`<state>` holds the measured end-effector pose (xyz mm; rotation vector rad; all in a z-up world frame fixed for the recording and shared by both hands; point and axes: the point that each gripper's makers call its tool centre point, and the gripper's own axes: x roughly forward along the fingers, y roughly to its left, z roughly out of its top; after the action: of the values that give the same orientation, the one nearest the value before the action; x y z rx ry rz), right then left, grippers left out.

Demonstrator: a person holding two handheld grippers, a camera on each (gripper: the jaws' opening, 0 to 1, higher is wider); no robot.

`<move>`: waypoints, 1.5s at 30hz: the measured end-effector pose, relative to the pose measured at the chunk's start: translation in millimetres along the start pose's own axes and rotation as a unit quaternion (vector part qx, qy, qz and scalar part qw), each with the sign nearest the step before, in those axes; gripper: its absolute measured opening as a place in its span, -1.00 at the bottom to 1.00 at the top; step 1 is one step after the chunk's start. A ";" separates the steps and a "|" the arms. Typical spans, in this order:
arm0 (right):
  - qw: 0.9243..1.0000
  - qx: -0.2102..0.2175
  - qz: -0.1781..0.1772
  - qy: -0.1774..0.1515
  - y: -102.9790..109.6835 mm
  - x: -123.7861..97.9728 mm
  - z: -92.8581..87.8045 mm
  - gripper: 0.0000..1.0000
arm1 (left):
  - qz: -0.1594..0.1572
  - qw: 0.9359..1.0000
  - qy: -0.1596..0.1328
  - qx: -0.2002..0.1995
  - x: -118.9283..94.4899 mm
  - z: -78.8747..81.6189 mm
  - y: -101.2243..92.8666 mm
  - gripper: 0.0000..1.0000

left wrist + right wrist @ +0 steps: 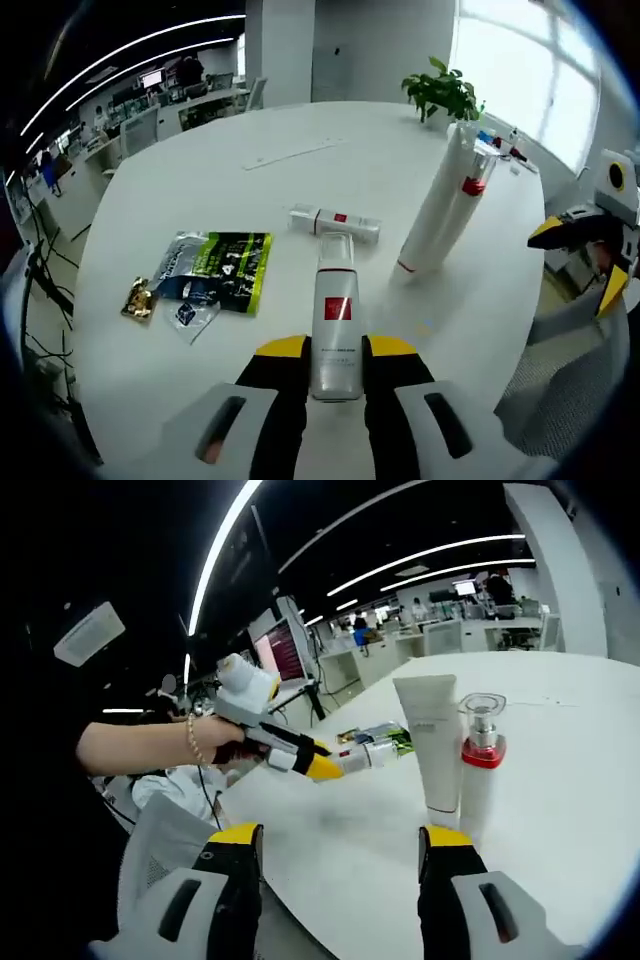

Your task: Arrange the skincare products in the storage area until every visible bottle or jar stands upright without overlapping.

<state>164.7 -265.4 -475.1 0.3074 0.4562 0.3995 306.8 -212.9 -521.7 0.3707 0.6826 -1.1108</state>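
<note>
While your left gripper (335, 372) clamps the bottle (335, 325), the tube (335, 222) at twelve o'clock could roll; right gripper (340, 855) gapes empty.

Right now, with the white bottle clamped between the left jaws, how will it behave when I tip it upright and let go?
The white bottle looks rigid, so it should hold shape in the left gripper. Its smooth, glossy wall may slip as it tilts. Tall and narrow, it probably tips easily once released; lying down, like the small tube beyond it, it would likely roll.
</note>
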 end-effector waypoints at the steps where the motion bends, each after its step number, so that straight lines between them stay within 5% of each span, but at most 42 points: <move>1: 1.000 0.017 0.011 -0.011 7.3 3.7 3.6 0.32 | 0.000 1.000 -0.016 0.003 -9.3 6.1 -5.5 -0.54; 9: 0.989 0.110 0.055 -0.087 41.2 19.2 35.7 0.32 | 0.001 0.997 -0.080 0.010 -63.7 27.4 -46.5 -0.54; 16: 0.986 0.118 0.069 -0.100 57.6 17.0 46.0 0.32 | -0.001 0.995 -0.098 0.022 -84.3 27.7 -70.4 -0.54; 22: 0.976 0.166 0.073 -0.121 58.0 10.5 49.2 0.32 | -0.014 0.991 -0.133 0.031 -101.0 36.8 -96.2 -0.54; 28: 0.949 0.265 0.083 -0.146 46.5 11.2 49.0 0.24 | -0.021 0.984 -0.170 0.046 -112.0 46.3 -115.3 -0.56; 29: 0.948 0.271 0.083 -0.146 43.6 13.5 45.9 0.21 | -0.021 0.985 -0.167 0.044 -112.2 44.8 -115.7 -0.86; 30: 0.942 0.290 0.084 -0.144 44.0 14.8 43.2 0.16 | -0.021 0.974 -0.226 0.025 -120.7 69.6 -118.4 -0.91; 31: 0.938 0.304 0.085 -0.141 44.2 16.6 40.0 0.13 | -0.035 0.979 -0.198 0.023 -116.7 56.3 -122.4 -0.91; 32: 0.938 0.307 0.087 -0.133 45.7 18.3 33.5 0.11 | -0.015 0.985 -0.162 0.048 -109.2 43.3 -117.4 -0.91; 34: 0.946 0.292 0.066 -0.120 40.0 19.0 21.5 0.12 | 0.031 0.988 -0.118 0.099 -94.8 24.0 -100.7 -0.91; 38: 0.945 0.302 0.052 -0.113 26.3 11.9 11.6 0.14 | 0.040 0.996 -0.021 0.072 -74.2 -25.5 -77.5 -0.90; 40: 0.946 0.302 0.044 -0.112 19.0 6.3 8.9 0.11 | 0.027 0.996 0.043 0.070 -68.2 -53.3 -78.5 -0.87; 42: 0.948 0.298 0.034 -0.110 12.8 1.2 7.7 0.11 | 0.024 0.994 0.091 0.051 -65.1 -76.6 -79.8 -0.61; 44: 0.956 0.274 0.033 -0.103 7.5 -4.2 8.3 0.10 | 0.012 0.988 0.148 0.042 -67.9 -97.5 -87.4 -0.33; 45: 0.965 0.247 0.029 -0.086 3.3 -6.3 5.3 0.10 | 0.012 0.988 0.150 0.040 -64.5 -103.3 -84.6 -0.22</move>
<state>161.0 -266.2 -467.0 0.8350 0.3714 0.3089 179.7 -142.1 -550.3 0.6223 0.8974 -1.0726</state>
